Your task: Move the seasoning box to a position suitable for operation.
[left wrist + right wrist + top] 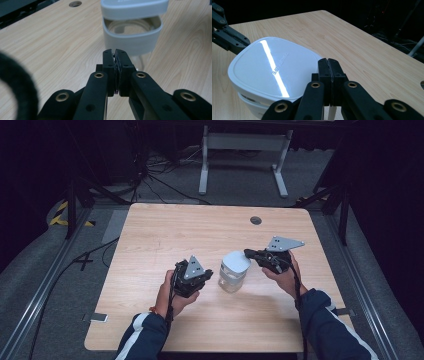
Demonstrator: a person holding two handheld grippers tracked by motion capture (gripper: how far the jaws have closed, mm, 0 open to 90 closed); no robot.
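Between the two grippers, on the wooden table (150, 240), stands a clear container (231, 281) with a white collar and a white rounded lid (236, 260).

Left gripper (204, 276): held in the person's left hand (172, 295), just beside the container on its left and apart from it. In the left gripper view the two black jaws meet face to face. A thin sliver of something pale shows at the seam near the tips; what it is cannot be told. The gripper is clenched, and no grasp on the container or lid is visible. Directly ahead of the jaw tips, the container collar (132, 37) is visible with the lid (133, 7) raised above it, a gap showing between lid and collar.

Right gripper (248, 253): held in the person's right hand (285, 275), on the right of the container, with its tips at the lid rim. In the right gripper view the jaws are closed together at the near edge of the lid (272, 67). The lid sits tilted above the collar (252, 105). Whether the pads pinch the lid rim or a tab on it cannot be told, as the contact point is hidden behind the jaws.

A round cable hole (255, 220) lies in the table beyond both grippers.
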